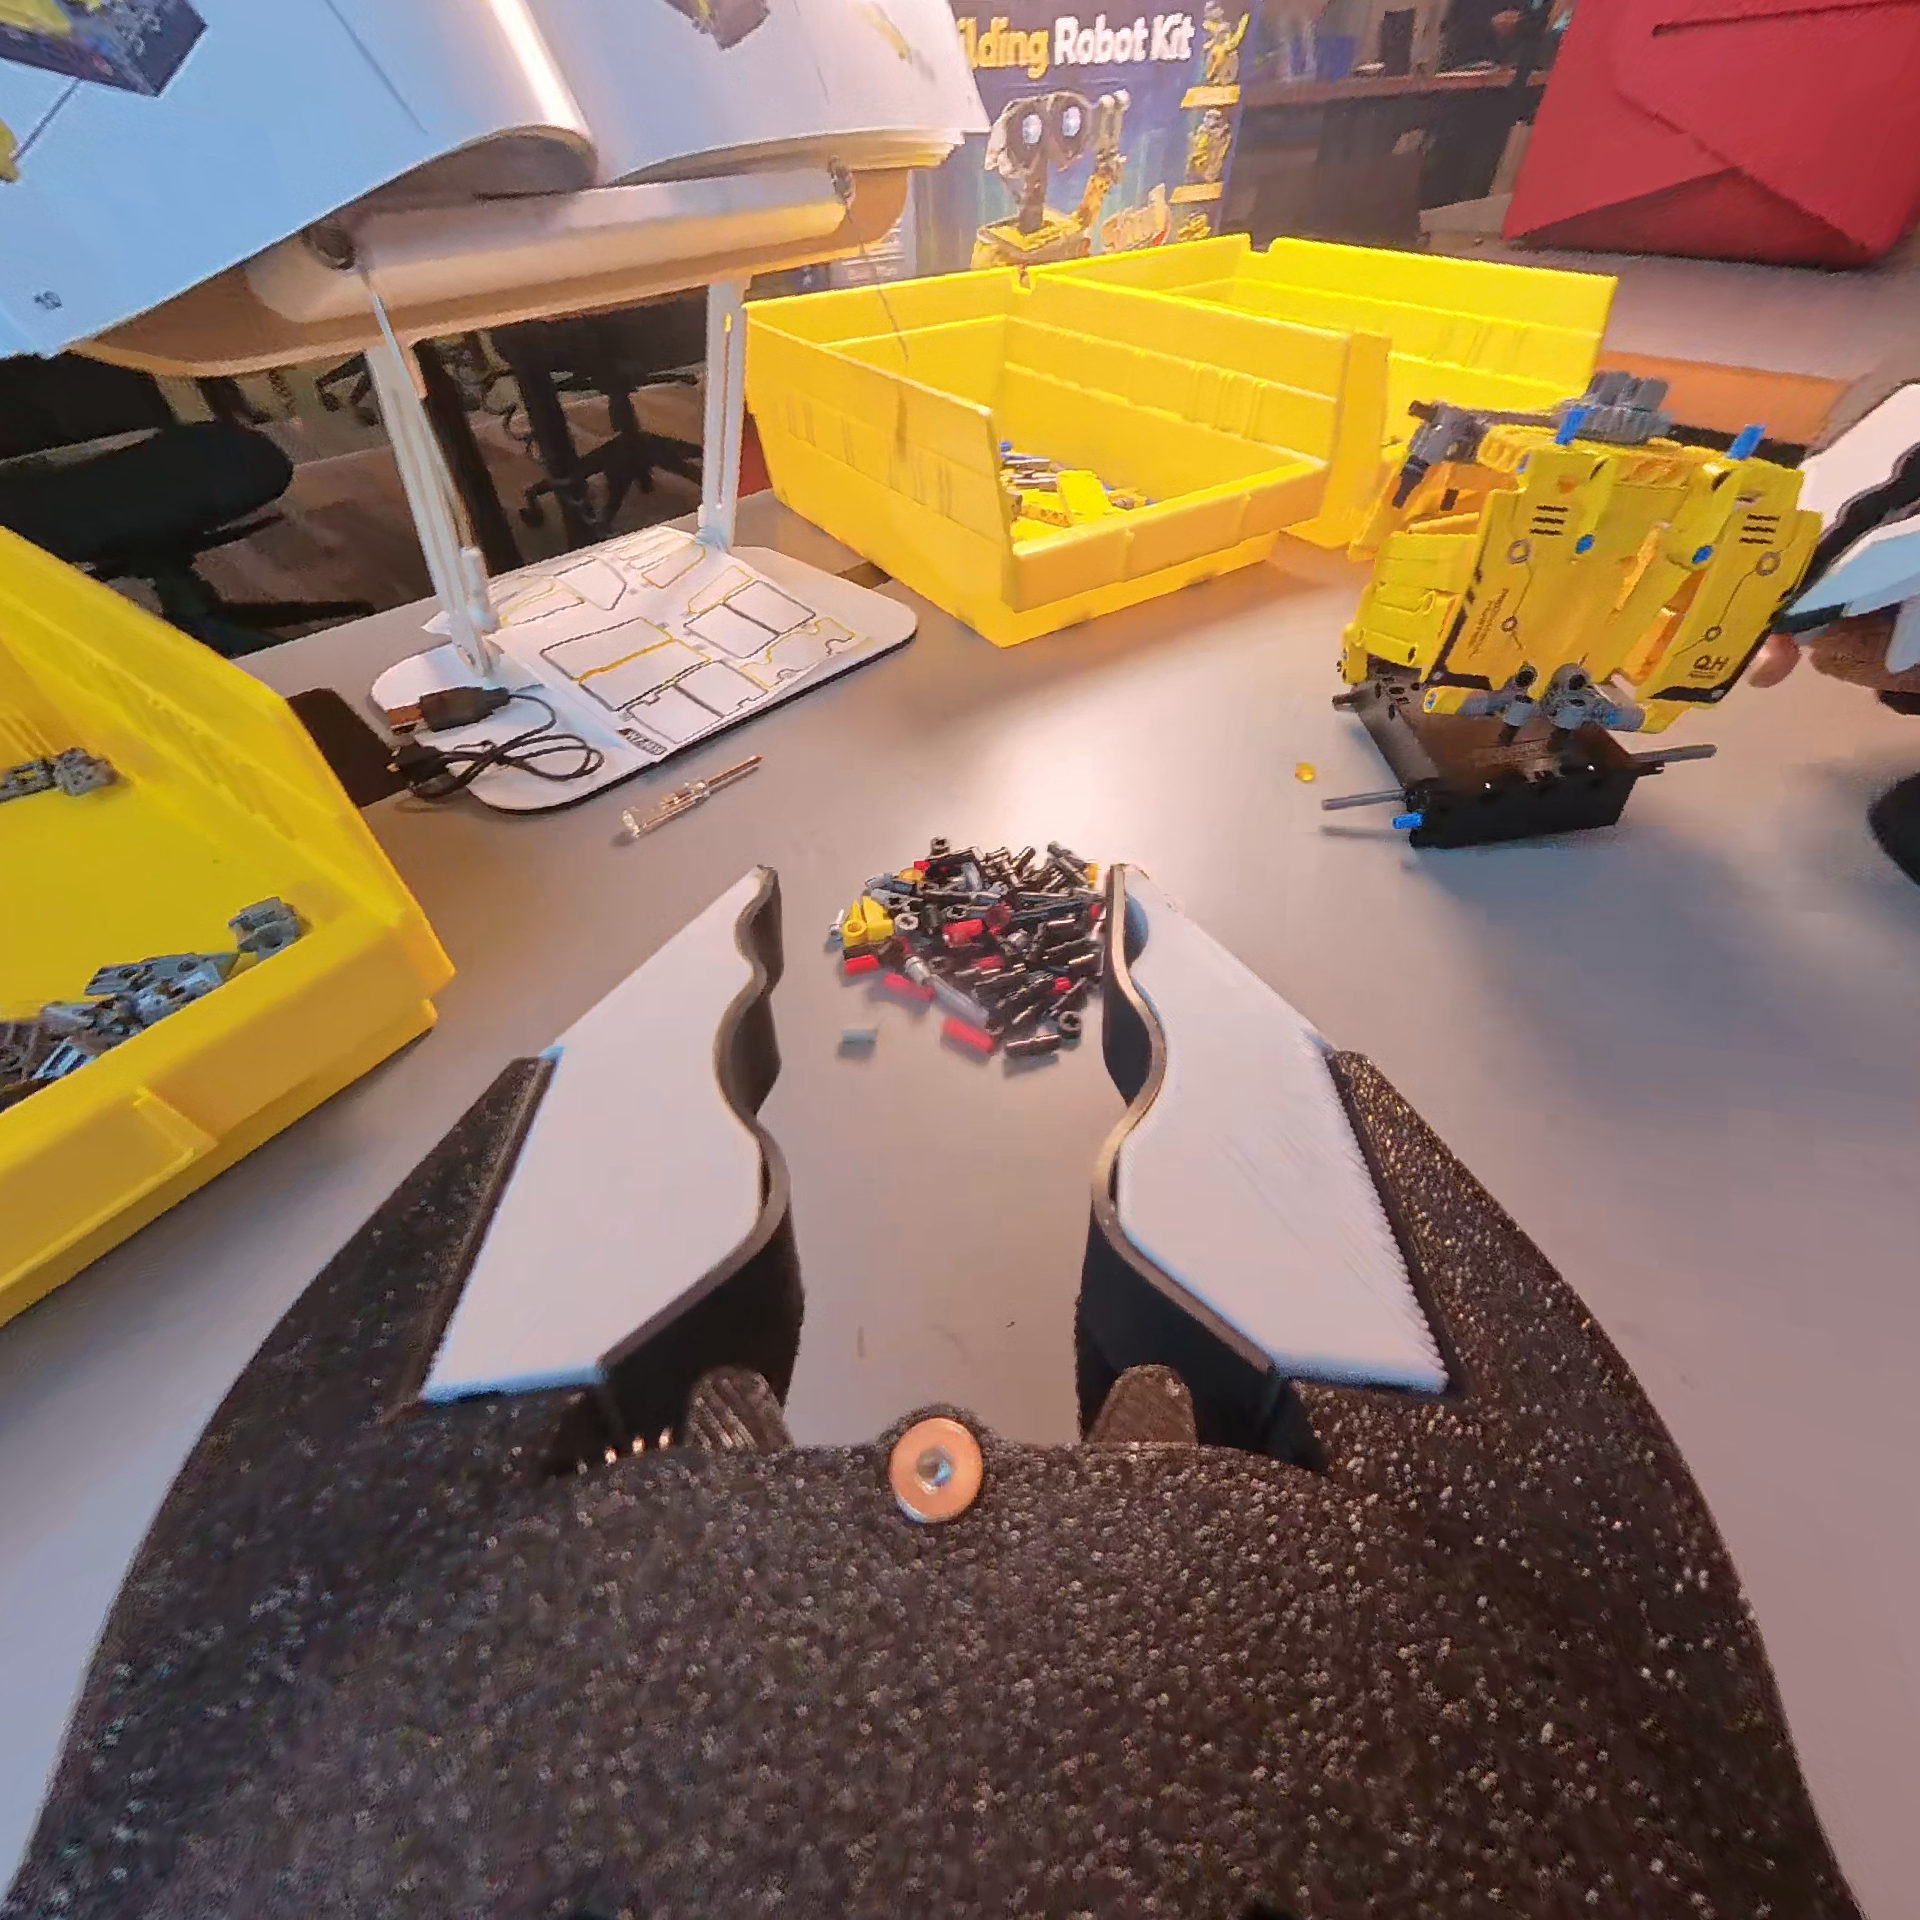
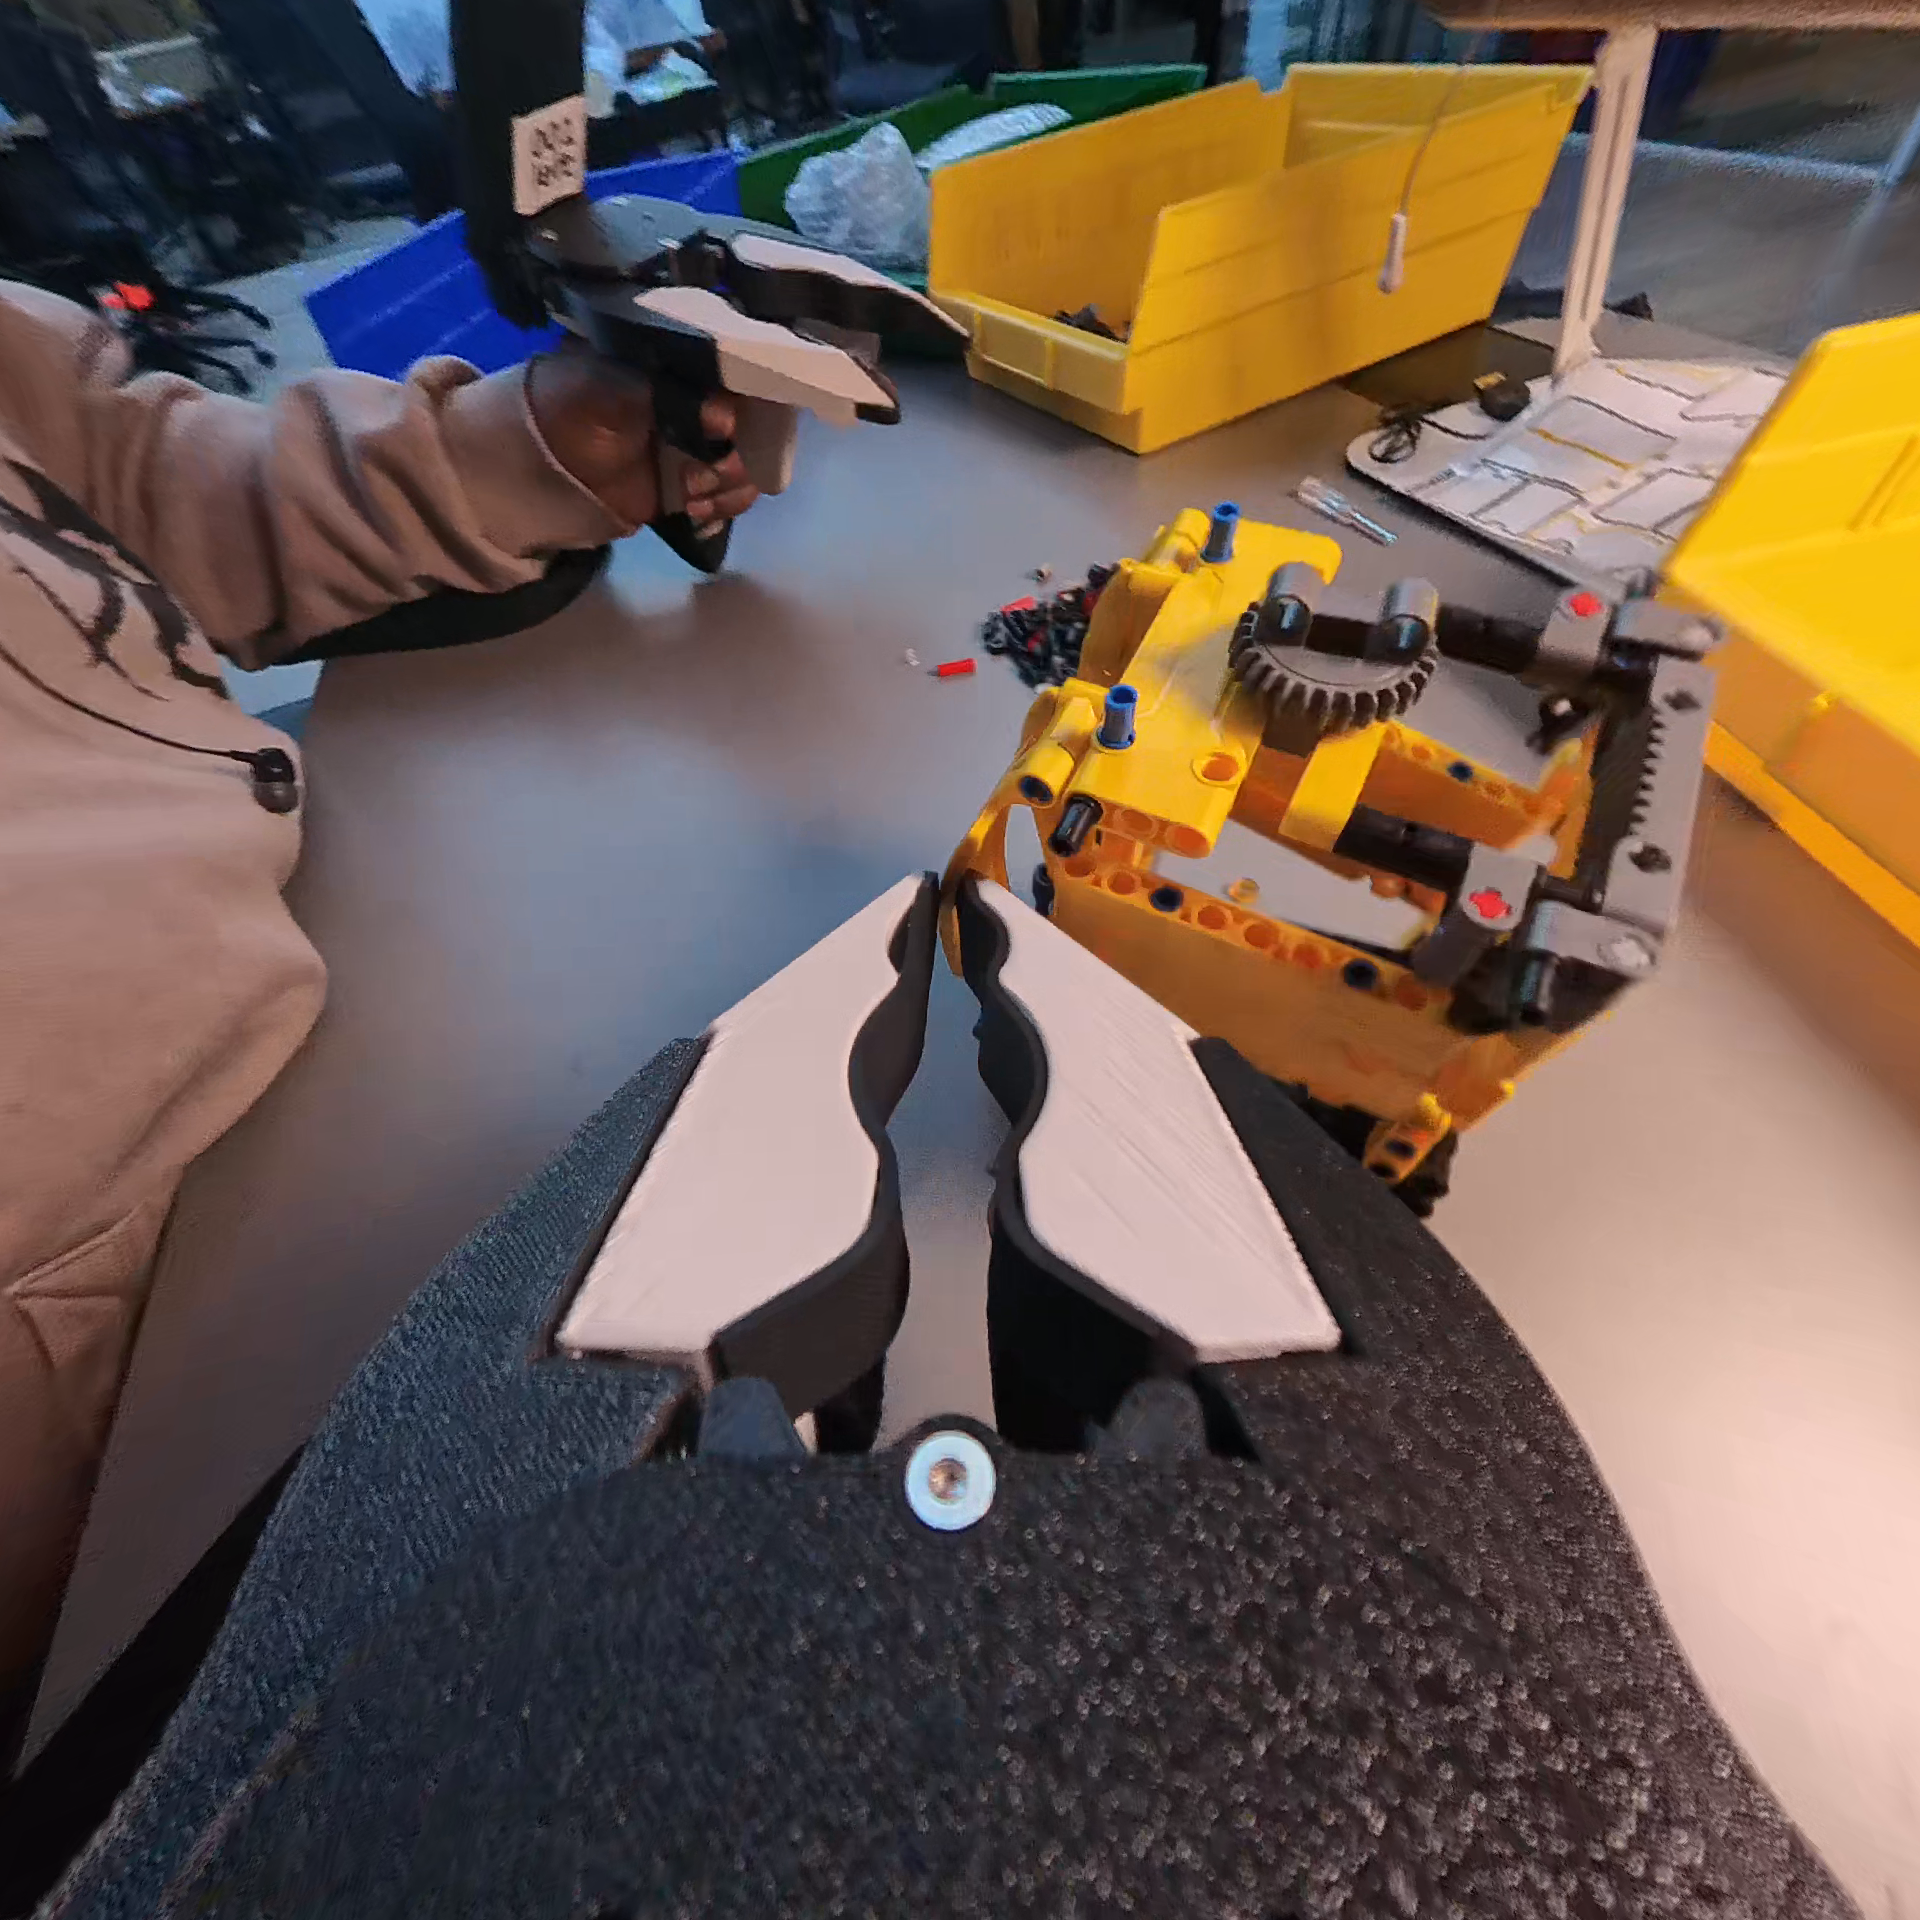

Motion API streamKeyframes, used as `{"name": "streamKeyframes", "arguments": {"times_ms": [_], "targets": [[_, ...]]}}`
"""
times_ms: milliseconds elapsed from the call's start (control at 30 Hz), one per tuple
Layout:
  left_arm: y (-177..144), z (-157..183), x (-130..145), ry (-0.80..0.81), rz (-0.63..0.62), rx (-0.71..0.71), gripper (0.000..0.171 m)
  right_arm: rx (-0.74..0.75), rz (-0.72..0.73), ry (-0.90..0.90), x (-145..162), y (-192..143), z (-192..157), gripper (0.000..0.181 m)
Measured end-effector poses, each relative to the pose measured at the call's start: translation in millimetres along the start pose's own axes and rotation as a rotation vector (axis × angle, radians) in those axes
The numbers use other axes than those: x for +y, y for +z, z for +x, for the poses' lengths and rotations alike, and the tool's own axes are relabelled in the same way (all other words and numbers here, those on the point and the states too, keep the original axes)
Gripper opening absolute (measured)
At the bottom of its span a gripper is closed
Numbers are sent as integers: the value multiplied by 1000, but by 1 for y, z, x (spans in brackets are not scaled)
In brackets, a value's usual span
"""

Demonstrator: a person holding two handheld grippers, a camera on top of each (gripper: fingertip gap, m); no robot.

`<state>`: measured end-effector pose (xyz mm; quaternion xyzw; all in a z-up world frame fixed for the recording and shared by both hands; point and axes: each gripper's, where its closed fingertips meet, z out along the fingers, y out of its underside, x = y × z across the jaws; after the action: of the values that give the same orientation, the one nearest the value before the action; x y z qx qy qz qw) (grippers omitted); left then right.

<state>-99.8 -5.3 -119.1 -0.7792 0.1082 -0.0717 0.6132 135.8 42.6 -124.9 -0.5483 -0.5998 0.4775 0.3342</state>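
Observation:
My left gripper (image 1: pixel 943 878) is open and empty, held low over the grey table (image 1: pixel 1351 1091). A small pile of black, red and yellow building pins (image 1: pixel 982 945) lies just beyond and between its fingertips. My right gripper (image 2: pixel 945 888) is shut on the thin edge of a yellow side panel of a half-built yellow and black brick robot model (image 2: pixel 1330 831), which stands tilted on the table. In the left wrist view the model (image 1: pixel 1569 592) stands at the right with the right gripper (image 1: pixel 1860 540) at its side. The left gripper (image 2: pixel 790 332) shows in the right wrist view, held by a hand.
Yellow bins stand at the left (image 1: pixel 187 914) and at the back (image 1: pixel 1039 447), holding loose parts. A book stand (image 1: pixel 644 665) with an open manual, a cable (image 1: pixel 488 748) and a small screwdriver (image 1: pixel 691 800) lie behind the pile. A kit box (image 1: pixel 1091 135) and a red shape (image 1: pixel 1714 125) stand behind. The grippers' ends are close to 25 cm from one another.

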Motion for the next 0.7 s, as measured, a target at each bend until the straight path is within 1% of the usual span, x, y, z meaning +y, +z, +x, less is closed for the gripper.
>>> {"name": "streamKeyframes", "arguments": {"times_ms": [100, 200, 267, 333, 400, 433, 500, 633, 700], "targets": [[0, 23, -5, 28, 22, 116, 67, -124, 58, -7, -11, -4, -22, 2], [-2, 61, -3, 24, 4, 315, 69, -245, 83, 6, -17, -1, -44, 2], [-6, 84, -3, 40, 3, 430, 69, -336, 76, 6, -18, 5, -61, 2], [-12, 100, -5, 71, 21, 503, 68, -421, 62, 10, -18, 14, -77, 2], [-18, 114, -7, 80, 27, 580, 72, -494, 44, 19, -19, 26, -88, 2], [-22, 120, -6, 79, 25, 623, 76, -533, 28, 23, -18, 32, -94, 2], [-27, 131, -4, 76, 6, 689, 90, -606, -1, 35, -19, 44, -102, 2], [-28, 141, 5, 97, -51, 716, 120, -800, -86, 51, -17, 61, -125, 2], [-32, 149, 9, 85, -74, 765, 123, -877, -122, 46, -17, 67, -135, 2]]}}
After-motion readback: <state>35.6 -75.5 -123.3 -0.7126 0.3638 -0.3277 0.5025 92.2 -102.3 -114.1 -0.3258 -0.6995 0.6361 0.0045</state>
